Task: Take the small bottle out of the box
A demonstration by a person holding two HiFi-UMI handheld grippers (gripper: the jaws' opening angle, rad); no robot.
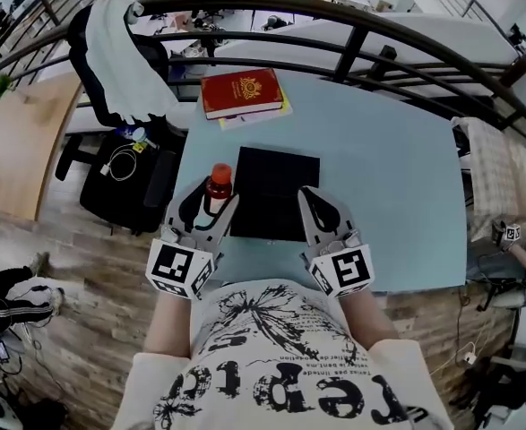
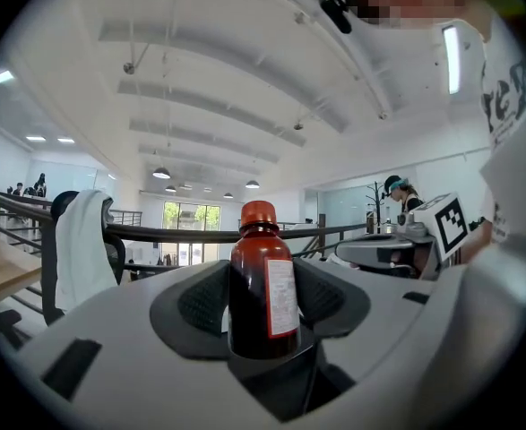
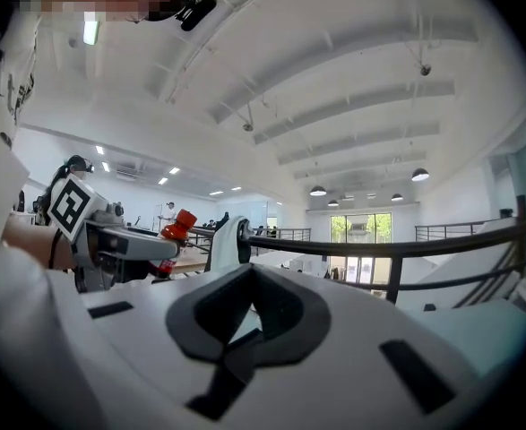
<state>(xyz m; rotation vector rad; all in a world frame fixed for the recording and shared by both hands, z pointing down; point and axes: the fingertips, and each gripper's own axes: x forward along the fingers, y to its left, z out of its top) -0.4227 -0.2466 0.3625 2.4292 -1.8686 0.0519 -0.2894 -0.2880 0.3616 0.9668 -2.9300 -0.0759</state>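
The bottle (image 1: 218, 184), dark brown with a red cap and a pale label, stands upright between the jaws of the left gripper (image 1: 211, 206), which are clamped on its lower body. The left gripper view shows the dark pads (image 2: 198, 305) pressing in from both sides while the neck and cap rise clear above them. In the head view, bottle and gripper sit left of centre, just beside the left edge of the flat black box (image 1: 276, 191), with the bottle outside it. The box lies in the middle of the pale blue table (image 1: 388, 168). The right gripper (image 1: 312, 202) is at the box's right edge, lower centre of the frame. Its jaws are together with nothing between them, as the right gripper view shows plainly. The red cap also shows at the left of that view. A red book (image 1: 241, 92) lies on the table toward the upper centre, well apart from the box. A dark chair (image 1: 83, 38) draped with a white cloth (image 1: 124, 56) stands at the upper left, and a black railing (image 1: 334, 16) curves across the top.
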